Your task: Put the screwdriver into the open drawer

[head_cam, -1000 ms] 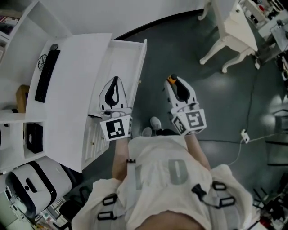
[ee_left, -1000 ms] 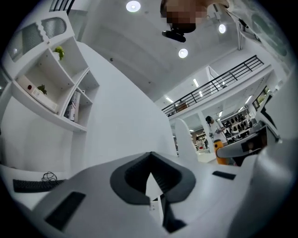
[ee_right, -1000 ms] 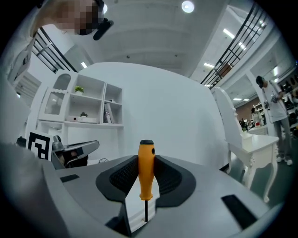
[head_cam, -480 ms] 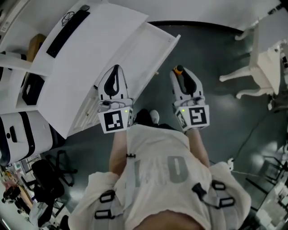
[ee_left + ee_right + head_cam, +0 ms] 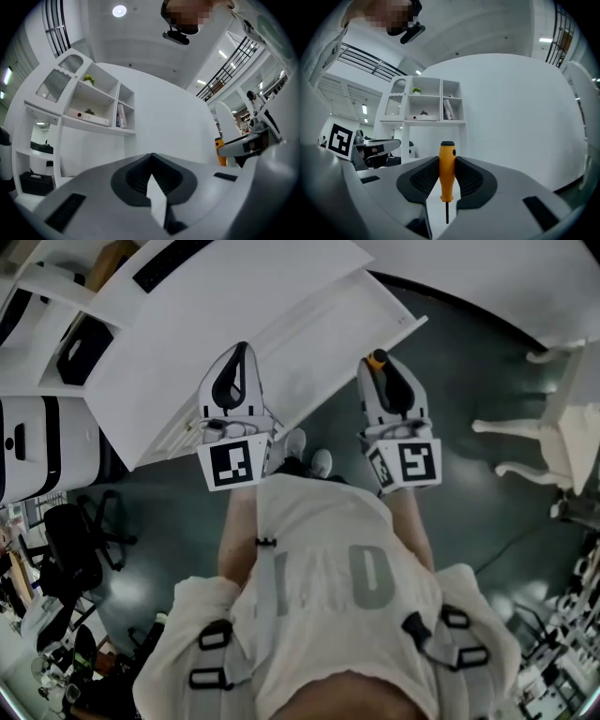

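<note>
In the head view the screwdriver's orange handle (image 5: 377, 359) sticks out of my right gripper (image 5: 379, 367), which is shut on it. The right gripper view shows the handle (image 5: 446, 169) upright between the dark pads, its thin shaft pointing back toward the camera. That gripper's tip hangs at the near side of the open white drawer (image 5: 349, 322), which juts from the white desk (image 5: 216, 329). My left gripper (image 5: 241, 354) is shut and empty, over the desk's front beside the drawer. In the left gripper view its jaws (image 5: 151, 155) meet, and the orange handle (image 5: 220, 151) shows at the right.
A black keyboard (image 5: 173, 263) lies on the desk. White wall shelves (image 5: 424, 108) stand ahead of both grippers. A white table's legs (image 5: 544, 442) stand on the dark floor at the right, and a black office chair (image 5: 70, 554) and a white appliance (image 5: 21, 446) at the left.
The person has turned, so desk and drawer swung toward the picture's top middle. Both grippers moved along; the right one, earlier over bare floor, now reaches the drawer's edge. The grip is unchanged.
</note>
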`<state>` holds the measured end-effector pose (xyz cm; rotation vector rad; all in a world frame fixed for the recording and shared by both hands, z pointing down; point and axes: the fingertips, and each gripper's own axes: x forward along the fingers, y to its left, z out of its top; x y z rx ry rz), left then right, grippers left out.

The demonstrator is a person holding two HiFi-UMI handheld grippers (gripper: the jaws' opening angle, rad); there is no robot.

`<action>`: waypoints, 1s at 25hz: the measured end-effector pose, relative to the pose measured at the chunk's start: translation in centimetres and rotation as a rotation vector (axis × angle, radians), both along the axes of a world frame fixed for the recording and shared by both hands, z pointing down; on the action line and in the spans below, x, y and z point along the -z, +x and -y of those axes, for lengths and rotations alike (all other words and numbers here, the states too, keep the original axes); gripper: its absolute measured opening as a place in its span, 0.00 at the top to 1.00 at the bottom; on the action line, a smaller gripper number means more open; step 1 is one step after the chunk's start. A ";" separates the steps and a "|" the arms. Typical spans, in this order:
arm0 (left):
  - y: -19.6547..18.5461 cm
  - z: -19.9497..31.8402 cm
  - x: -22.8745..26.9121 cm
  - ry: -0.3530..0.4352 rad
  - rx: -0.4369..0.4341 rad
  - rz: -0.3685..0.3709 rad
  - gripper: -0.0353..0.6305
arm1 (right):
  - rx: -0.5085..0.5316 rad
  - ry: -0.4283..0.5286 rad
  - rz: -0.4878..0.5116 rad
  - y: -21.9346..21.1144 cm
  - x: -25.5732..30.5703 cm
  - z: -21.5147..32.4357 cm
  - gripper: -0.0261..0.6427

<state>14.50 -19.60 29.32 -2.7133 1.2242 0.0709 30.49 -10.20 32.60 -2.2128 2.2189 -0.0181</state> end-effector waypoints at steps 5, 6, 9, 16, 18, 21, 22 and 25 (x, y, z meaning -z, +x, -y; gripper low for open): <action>-1.5 1.3 -0.4 -0.010 0.028 -0.001 0.94 | 0.031 -0.006 0.013 -1.2 -0.3 1.7 0.81; -1.6 1.5 -0.2 -0.012 0.031 -0.014 0.94 | 0.034 -0.008 0.012 -1.4 -0.3 1.9 0.81; -1.9 2.3 -0.2 -0.011 0.031 -0.016 0.94 | 0.042 -0.013 0.003 -1.7 -0.3 2.8 0.81; -2.3 3.8 -0.2 -0.010 0.042 -0.017 0.94 | 0.147 -0.046 -0.125 -3.5 1.1 5.7 0.81; -2.4 4.2 -0.4 -0.010 0.044 -0.008 0.94 | 0.192 -0.066 -0.182 -3.9 1.1 6.8 0.81; -2.7 4.6 -0.9 -0.016 0.048 0.013 0.94 | 0.280 -0.137 -0.304 -4.7 -0.2 8.1 0.81; -2.8 4.7 -1.0 -0.024 0.053 0.009 0.94 | 0.317 -0.174 -0.339 -5.1 -0.9 8.4 0.81; -3.3 5.1 -1.1 -0.039 0.067 -0.018 0.94 | 0.426 -0.267 -0.415 -6.6 -3.3 9.2 0.81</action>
